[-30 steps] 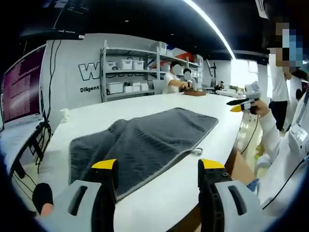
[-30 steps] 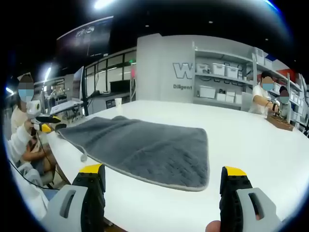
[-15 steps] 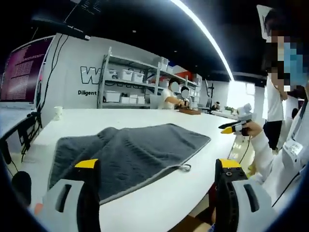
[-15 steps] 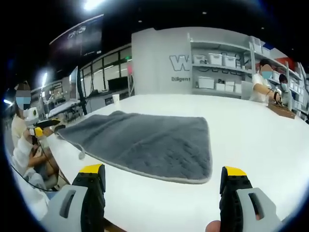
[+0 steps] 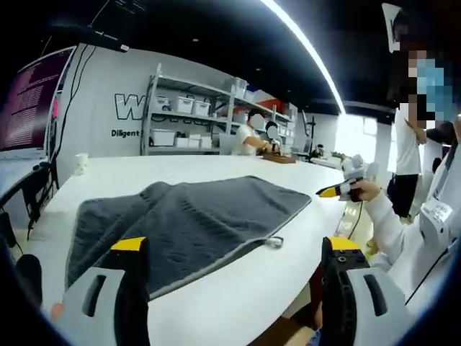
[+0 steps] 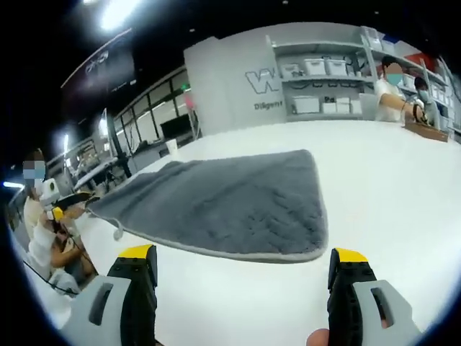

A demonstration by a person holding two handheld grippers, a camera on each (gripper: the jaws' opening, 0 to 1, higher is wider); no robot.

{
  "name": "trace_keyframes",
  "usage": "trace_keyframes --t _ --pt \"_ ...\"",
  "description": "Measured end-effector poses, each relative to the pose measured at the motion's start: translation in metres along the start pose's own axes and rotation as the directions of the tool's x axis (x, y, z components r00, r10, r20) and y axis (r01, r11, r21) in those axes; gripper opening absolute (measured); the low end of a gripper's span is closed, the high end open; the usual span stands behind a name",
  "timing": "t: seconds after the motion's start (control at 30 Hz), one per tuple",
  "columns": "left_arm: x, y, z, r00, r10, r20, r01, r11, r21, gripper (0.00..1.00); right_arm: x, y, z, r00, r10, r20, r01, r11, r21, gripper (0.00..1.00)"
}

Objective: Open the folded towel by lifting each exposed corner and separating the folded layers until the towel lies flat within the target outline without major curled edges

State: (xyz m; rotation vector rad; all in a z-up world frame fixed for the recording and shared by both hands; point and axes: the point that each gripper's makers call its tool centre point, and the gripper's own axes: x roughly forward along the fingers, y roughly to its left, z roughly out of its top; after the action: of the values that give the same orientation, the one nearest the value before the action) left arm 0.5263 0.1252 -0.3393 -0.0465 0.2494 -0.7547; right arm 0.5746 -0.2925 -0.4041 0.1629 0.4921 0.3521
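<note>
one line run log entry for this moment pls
towel: folded, on white table | left hand-held gripper: open, empty | right hand-held gripper: open, empty

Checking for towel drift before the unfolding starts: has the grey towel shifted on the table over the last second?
No. The grey towel keeps its shape and place on the white table; only the cameras moved.

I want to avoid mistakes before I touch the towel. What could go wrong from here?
1. The grey towel lies close to the edge of the white table; pulling a corner toward you may drag it off.
2. The hanging loop could catch on a jaw.
3. A raised fold at the far side may stay bunched if only near corners are lifted.
</note>
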Motion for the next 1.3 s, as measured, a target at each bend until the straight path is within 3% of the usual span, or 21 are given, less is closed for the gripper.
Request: trace_keyframes --t 0.33,0.67,0.83,0.9,1.1,1.2,1.3 --pt "0.002 0.001 -0.004 1.000 -0.012 -0.011 0.011 1.000 -0.017 0.97 0.006 -0.004 -0.005 1.000 -0.007 -0.004 0.007 0.999 0.031 0.99" --pt "0.004 0.000 -0.010 1.000 -0.026 -0.016 0.026 0.999 -0.042 0.96 0.016 0.002 0.000 0.999 -0.011 0.050 0.009 0.999 0.042 0.96" --pt "0.004 -0.002 -0.010 0.999 -0.035 -0.013 0.035 0.998 -0.045 0.95 0.015 -0.005 0.003 0.996 -0.022 0.084 0.015 0.997 0.077 0.88" --pt "0.004 -0.002 -0.009 0.999 -0.038 -0.010 0.037 0.998 -0.045 0.95 0.012 -0.014 0.010 0.989 -0.036 0.144 0.013 0.987 0.157 0.82" --pt "0.005 -0.005 -0.010 0.999 -0.046 -0.011 0.046 0.998 -0.044 0.95 0.015 -0.035 0.009 0.977 -0.128 0.170 0.102 0.983 0.155 0.59" --pt "0.006 -0.007 -0.010 0.999 -0.051 -0.009 0.050 0.998 -0.046 0.95 0.016 -0.044 0.007 0.971 -0.179 0.157 0.162 0.980 0.113 0.47" --pt "0.006 -0.006 -0.011 0.999 -0.052 -0.011 0.051 0.998 -0.047 0.95 0.016 -0.049 0.006 0.966 -0.204 0.158 0.189 0.976 0.107 0.40"
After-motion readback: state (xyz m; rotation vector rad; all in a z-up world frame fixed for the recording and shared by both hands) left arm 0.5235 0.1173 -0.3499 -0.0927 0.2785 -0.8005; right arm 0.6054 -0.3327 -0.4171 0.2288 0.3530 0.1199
